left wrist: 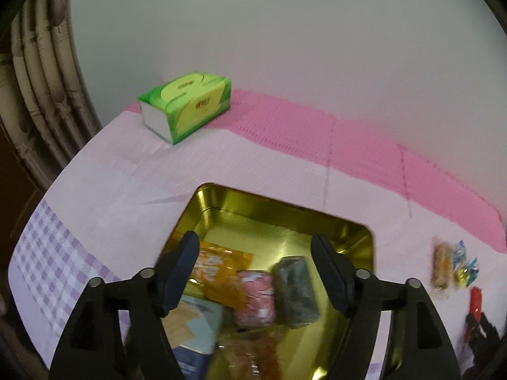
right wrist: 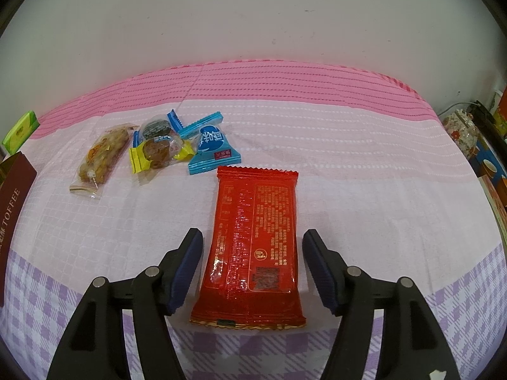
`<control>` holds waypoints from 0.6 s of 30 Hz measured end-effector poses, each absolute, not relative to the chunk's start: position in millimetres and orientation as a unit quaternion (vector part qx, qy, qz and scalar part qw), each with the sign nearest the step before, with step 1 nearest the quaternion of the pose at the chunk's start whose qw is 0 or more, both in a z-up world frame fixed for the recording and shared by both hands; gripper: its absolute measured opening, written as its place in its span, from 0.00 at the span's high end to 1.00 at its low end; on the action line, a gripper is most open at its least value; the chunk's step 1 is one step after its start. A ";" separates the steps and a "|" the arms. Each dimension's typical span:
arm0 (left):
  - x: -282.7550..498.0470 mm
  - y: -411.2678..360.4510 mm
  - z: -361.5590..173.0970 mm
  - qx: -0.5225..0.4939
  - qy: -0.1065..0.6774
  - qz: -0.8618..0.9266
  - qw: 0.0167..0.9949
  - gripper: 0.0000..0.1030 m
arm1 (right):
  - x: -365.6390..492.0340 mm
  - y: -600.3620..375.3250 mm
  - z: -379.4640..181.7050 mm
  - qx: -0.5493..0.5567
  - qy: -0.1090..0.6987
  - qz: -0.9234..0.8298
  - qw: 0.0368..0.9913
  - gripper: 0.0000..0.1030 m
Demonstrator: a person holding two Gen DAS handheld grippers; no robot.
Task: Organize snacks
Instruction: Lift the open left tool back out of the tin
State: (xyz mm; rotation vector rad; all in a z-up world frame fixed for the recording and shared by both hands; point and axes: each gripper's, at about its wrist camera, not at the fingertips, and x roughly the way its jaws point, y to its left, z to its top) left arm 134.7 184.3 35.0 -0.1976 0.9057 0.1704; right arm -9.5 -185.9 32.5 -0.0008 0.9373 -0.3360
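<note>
The left gripper hangs wide and empty over the gold tin; the right gripper, jaws apart, straddles the red packet, twelve o'clock ahead, and need only close.

Left gripper: two black plastic finger arms are seen, triangular cut-outs near the base, each arm fitted with two round silver pin heads. Dark blue ribbed pads are mounted on the inner faces. Right gripper: the same build is noted, black arms, silver pins, dark blue ribbed pads.
</note>
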 end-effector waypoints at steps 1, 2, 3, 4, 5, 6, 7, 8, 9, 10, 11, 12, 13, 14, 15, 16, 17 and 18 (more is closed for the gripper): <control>132.2 178.8 37.5 -0.095 0.428 0.078 0.895 0.26 | -9.2 -185.8 32.5 0.000 0.450 -0.161 0.879 0.39; 131.0 173.4 39.0 -0.093 0.423 0.074 0.898 0.25 | -8.9 -185.6 32.6 0.000 0.450 -0.161 0.879 0.39; 129.3 168.5 40.3 -0.092 0.419 0.068 0.901 0.24 | -9.3 -185.7 32.7 0.000 0.450 -0.160 0.879 0.39; 127.4 162.9 41.5 -0.091 0.417 0.061 0.903 0.24 | -9.7 -185.9 32.8 0.000 0.450 -0.160 0.879 0.38; 125.5 157.2 42.4 -0.089 0.414 0.055 0.904 0.24 | -8.8 -185.3 32.8 0.000 0.450 -0.160 0.879 0.38; 124.3 153.3 42.8 -0.088 0.413 0.052 0.905 0.24 | -9.3 -185.4 33.0 0.000 0.450 -0.160 0.879 0.38; 123.8 148.4 42.7 -0.086 0.415 0.048 0.905 0.24 | -9.4 -185.3 32.8 0.000 0.450 -0.159 0.879 0.37; 123.7 144.3 42.2 -0.084 0.415 0.044 0.905 0.24 | -9.2 -185.4 32.7 0.000 0.450 -0.159 0.879 0.37; 122.5 140.0 42.0 -0.085 0.415 0.040 0.905 0.24 | -10.0 -185.7 32.7 0.000 0.451 -0.159 0.879 0.37; 122.3 134.9 41.1 -0.083 0.416 0.038 0.905 0.24 | -10.5 -185.9 32.6 0.000 0.451 -0.159 0.878 0.37; 122.4 131.1 39.9 -0.080 0.417 0.036 0.905 0.24 | -10.2 -185.5 32.6 0.000 0.451 -0.159 0.878 0.37; 122.2 128.3 38.7 -0.080 0.417 0.032 0.905 0.24 | -11.0 -185.8 32.6 0.000 0.451 -0.159 0.878 0.37; 122.3 124.9 37.4 -0.079 0.416 0.027 0.906 0.24 | -10.9 -185.8 32.6 0.000 0.451 -0.159 0.878 0.37; 122.3 121.1 36.5 -0.075 0.415 0.025 0.907 0.24 | -11.0 -185.9 32.6 0.000 0.451 -0.159 0.878 0.37; 122.1 118.9 36.3 -0.072 0.412 0.022 0.908 0.24 | -10.5 -185.6 32.6 0.000 0.451 -0.159 0.878 0.37; 121.8 115.7 37.1 -0.067 0.405 0.018 0.912 0.24 | -10.2 -185.6 32.6 0.000 0.451 -0.159 0.878 0.37; 122.4 114.2 37.7 -0.060 0.399 0.020 0.915 0.24 | -10.9 -186.0 32.6 0.000 0.451 -0.159 0.878 0.36; 121.9 112.4 39.0 -0.051 0.392 0.026 0.918 0.24 | -10.5 -185.6 32.6 0.000 0.451 -0.159 0.878 0.36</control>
